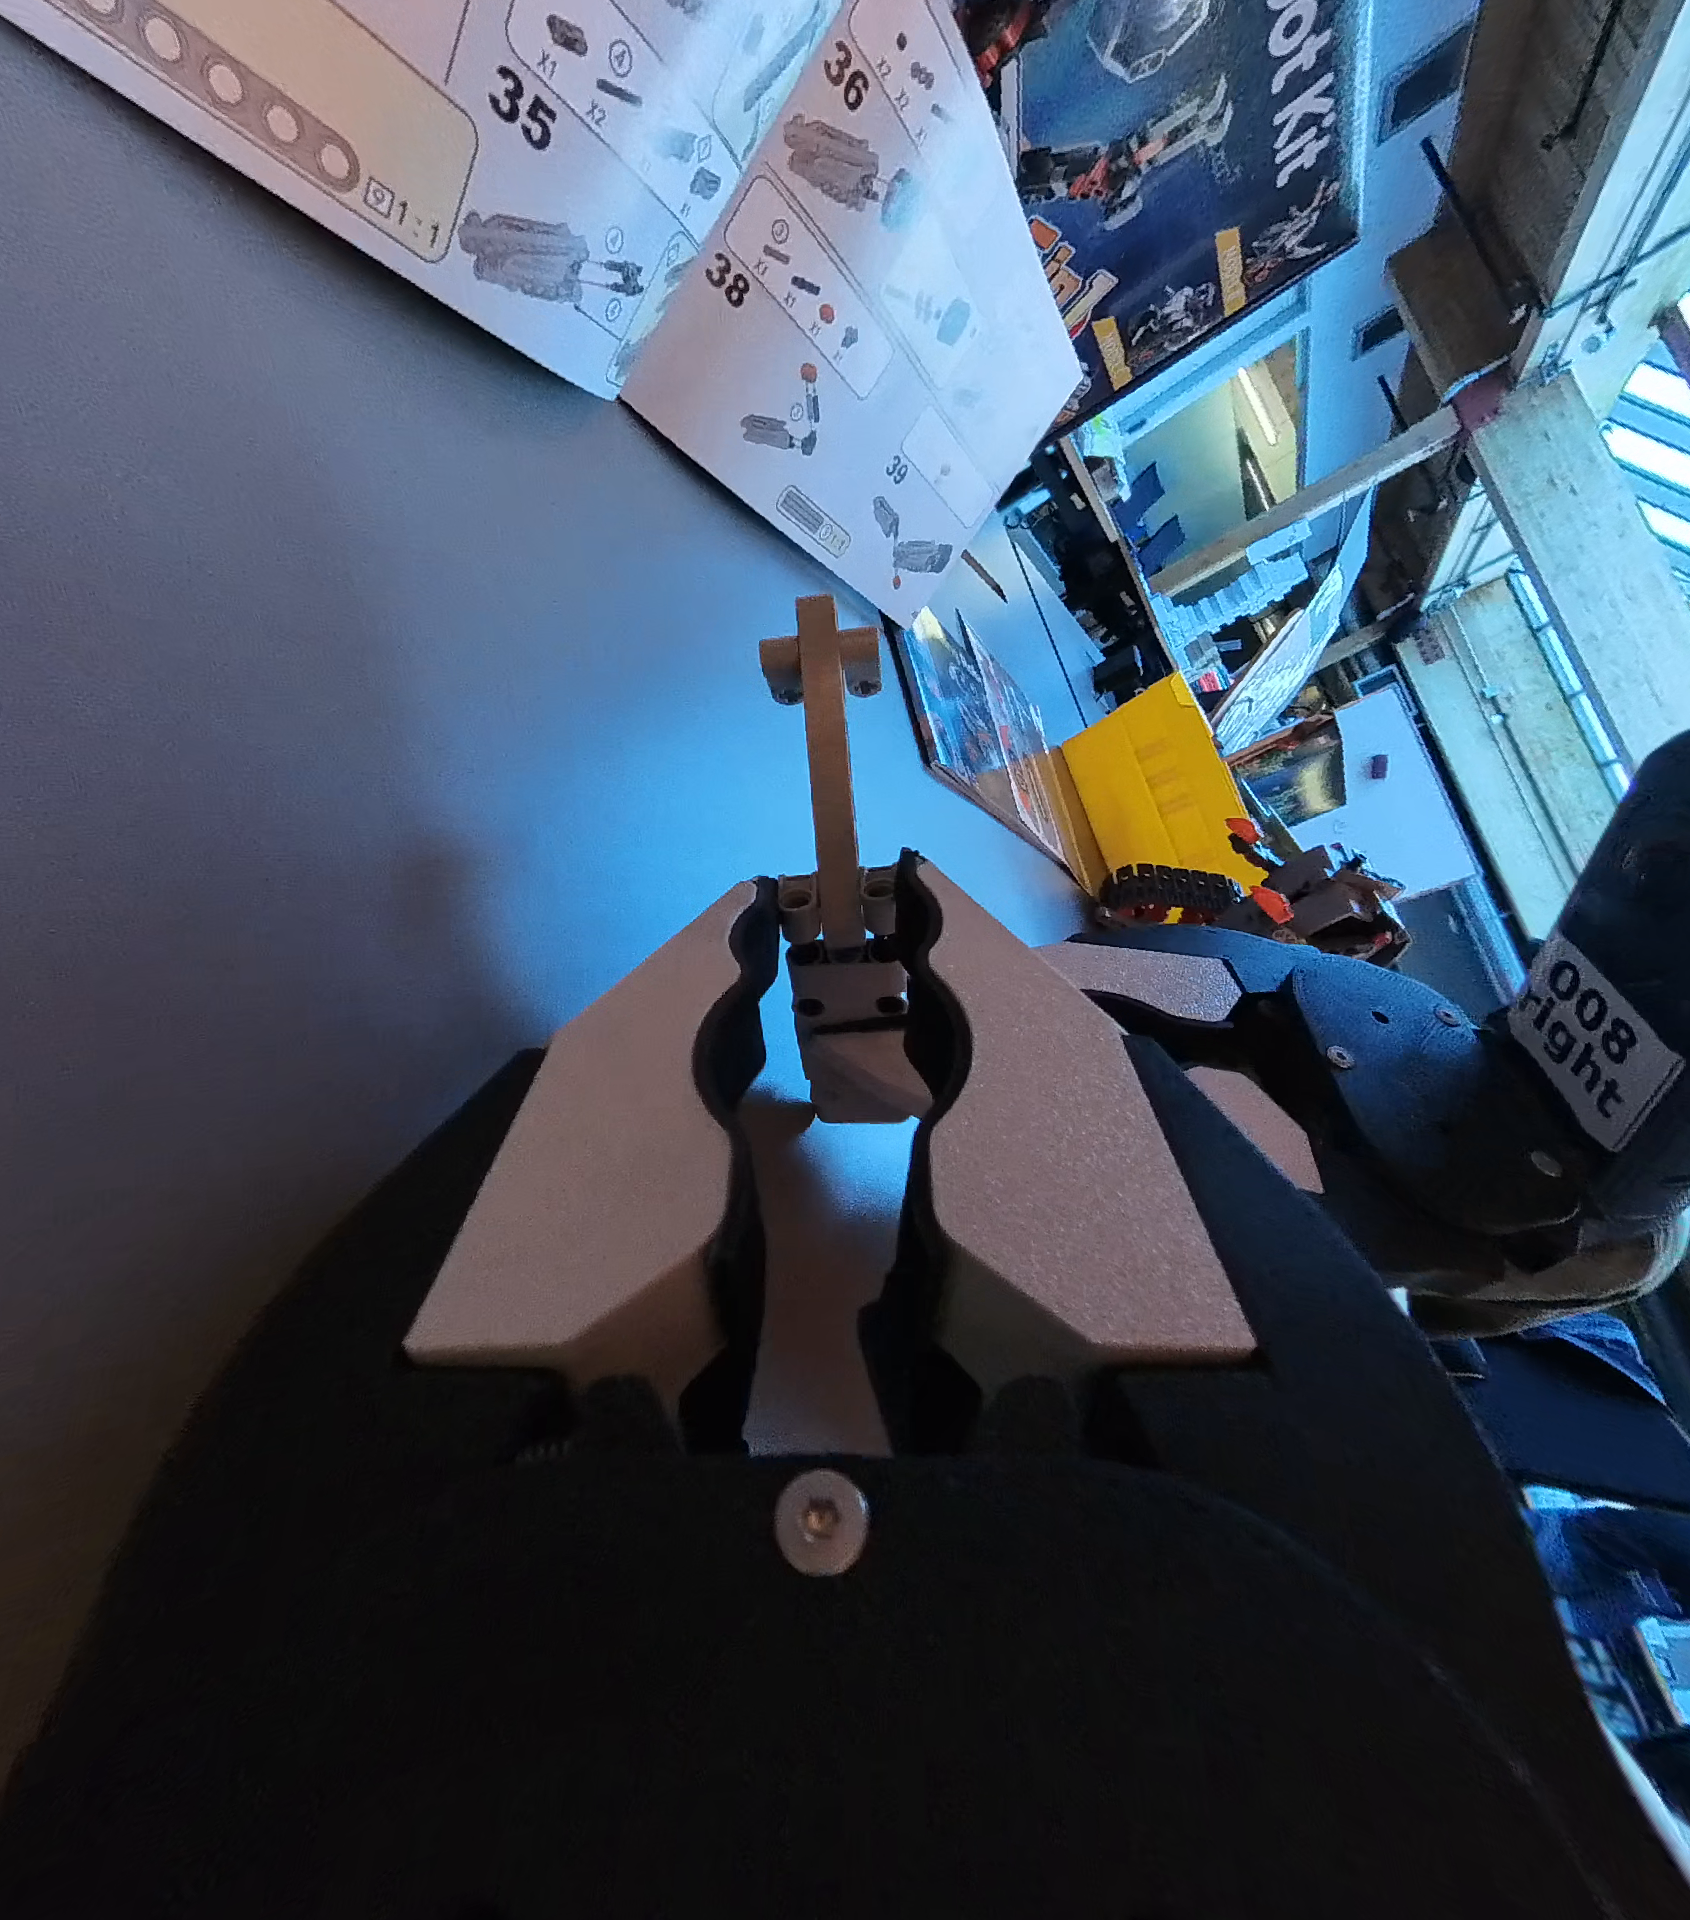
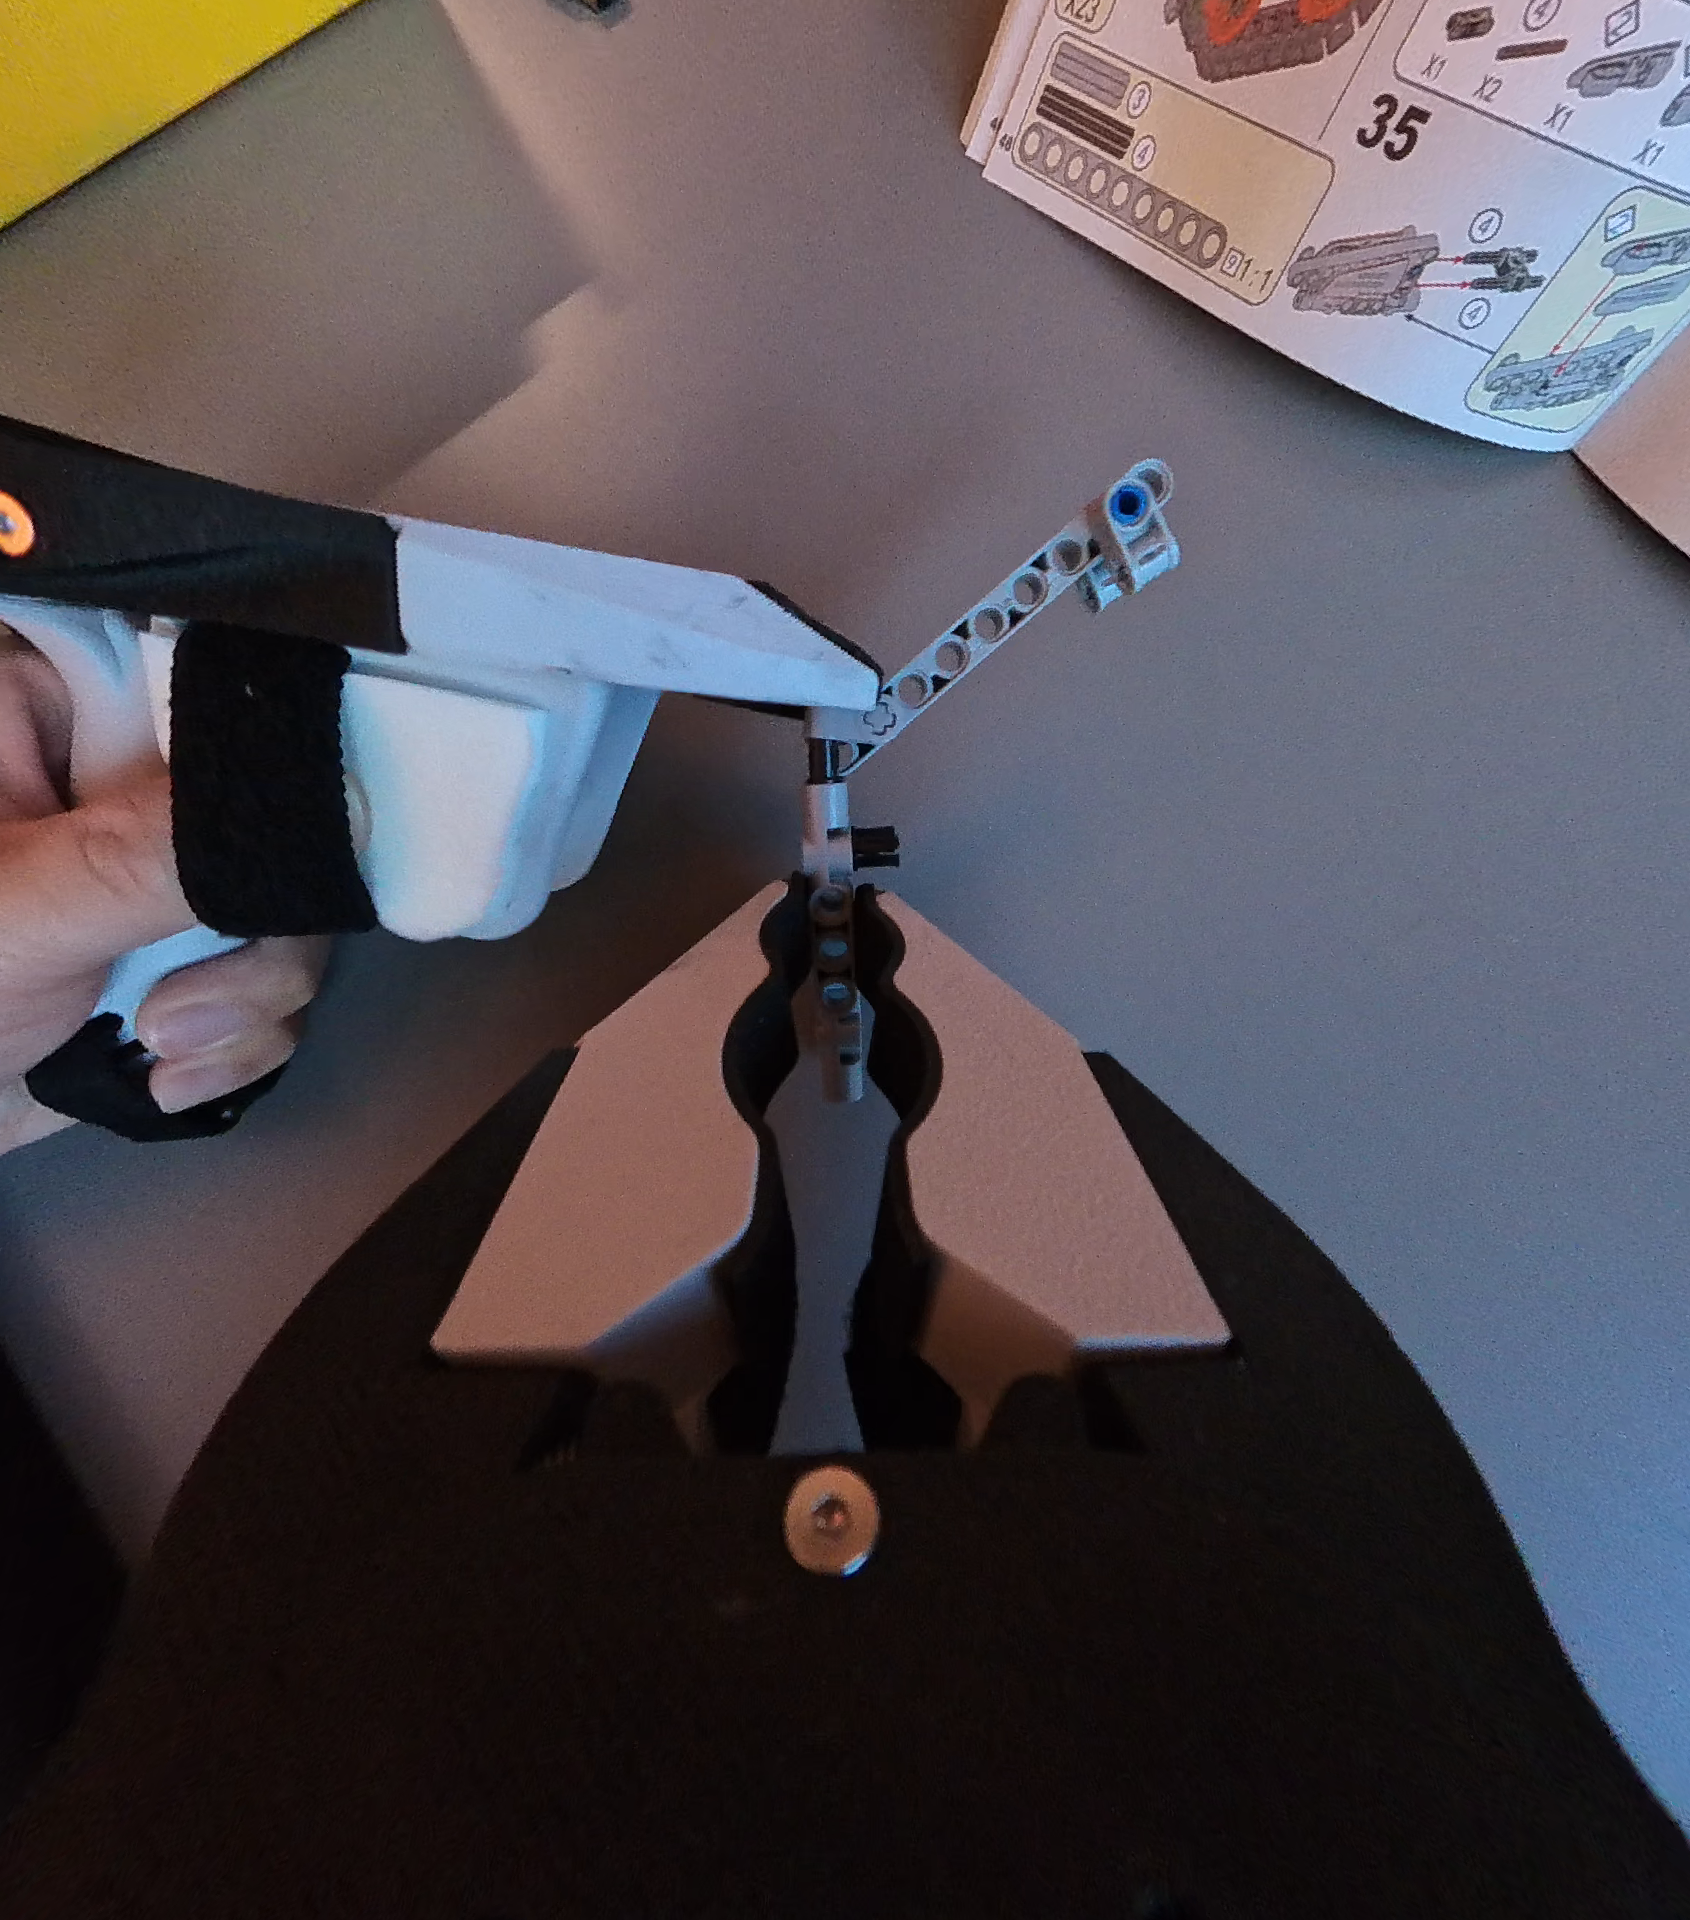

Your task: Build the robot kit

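My left gripper (image 1: 843, 896) is shut on a grey building-brick assembly (image 1: 833, 790). Its long holed beam sticks forward and ends in a cross-shaped connector (image 1: 818, 657). In the right wrist view the left gripper (image 2: 856, 701) comes in from the left, and the beam (image 2: 1007, 603) slants up to the right, ending in a connector with a blue pin (image 2: 1127, 506). My right gripper (image 2: 836, 904) is shut on a short grey beam (image 2: 838, 997) with a black pin (image 2: 874, 844). The top of this beam meets the lower end of the long beam. All are held above the grey table (image 2: 1288, 935).
An open instruction booklet (image 1: 716, 208) (image 2: 1392, 208) lies on the table ahead. A yellow box (image 1: 1153, 790) (image 2: 93, 94), a tracked brick model (image 1: 1236, 904) and a kit box (image 1: 1184, 156) stand farther off. A hand (image 2: 10, 883) grips the left gripper's handle. Only a small space, under 4 cm, lies between the two pairs of fingers.
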The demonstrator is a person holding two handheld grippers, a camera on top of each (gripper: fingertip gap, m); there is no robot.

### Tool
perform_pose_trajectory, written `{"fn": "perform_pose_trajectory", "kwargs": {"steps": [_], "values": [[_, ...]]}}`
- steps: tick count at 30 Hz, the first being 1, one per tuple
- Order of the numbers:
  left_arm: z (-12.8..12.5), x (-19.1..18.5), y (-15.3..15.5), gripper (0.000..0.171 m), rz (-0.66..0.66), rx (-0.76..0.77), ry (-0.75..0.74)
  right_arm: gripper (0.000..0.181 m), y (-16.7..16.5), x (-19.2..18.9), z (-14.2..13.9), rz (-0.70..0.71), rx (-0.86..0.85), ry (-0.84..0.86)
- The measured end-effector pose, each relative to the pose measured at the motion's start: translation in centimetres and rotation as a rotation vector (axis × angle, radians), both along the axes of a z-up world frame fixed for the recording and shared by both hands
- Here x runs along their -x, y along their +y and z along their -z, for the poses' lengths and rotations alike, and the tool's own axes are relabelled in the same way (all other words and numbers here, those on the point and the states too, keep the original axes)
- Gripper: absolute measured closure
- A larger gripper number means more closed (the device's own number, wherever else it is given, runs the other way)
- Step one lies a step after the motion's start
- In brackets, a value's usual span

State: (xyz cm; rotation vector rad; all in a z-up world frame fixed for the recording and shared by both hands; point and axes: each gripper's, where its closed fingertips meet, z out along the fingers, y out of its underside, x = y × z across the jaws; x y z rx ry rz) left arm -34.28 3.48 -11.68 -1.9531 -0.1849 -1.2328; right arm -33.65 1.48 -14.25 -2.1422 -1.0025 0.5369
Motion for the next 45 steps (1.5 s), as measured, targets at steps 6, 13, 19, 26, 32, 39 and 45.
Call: {"fn": "perform_pose_trajectory", "kwargs": {"steps": [6,13,19,26,32,39,45], "values": [[-0.1,-0.2,0.1,0.15,0.003,-0.026,0.039,0.175,0.1,0.0,0.0,0.018,0.019,0.001],[0.4,-0.8,0.1,0.147,0.023,-0.062,0.187,0.175,0.1,-0.1,0.0,0.021,0.024,-0.008],[0.2,-0.8,0.0,0.147,0.032,-0.068,0.178,0.175,0.1,-0.1,0.0,0.014,0.019,0.015],[-0.2,-0.2,0.1,0.149,0.047,0.002,0.002,0.174,0.1,0.2,-0.1,-0.007,-0.015,-0.004],[-0.5,-0.2,0.0,0.147,0.069,0.033,-0.106,0.174,0.1,0.2,-0.2,-0.01,-0.038,-0.015],[-0.9,0.0,-0.1,0.154,0.08,0.062,-0.206,0.174,0.0,0.2,-0.4,-0.012,-0.076,-0.033],[-0.7,0.1,0.0,0.159,0.071,0.058,-0.182,0.174,0.0,0.2,-0.4,-0.012,-0.072,-0.024]]}}
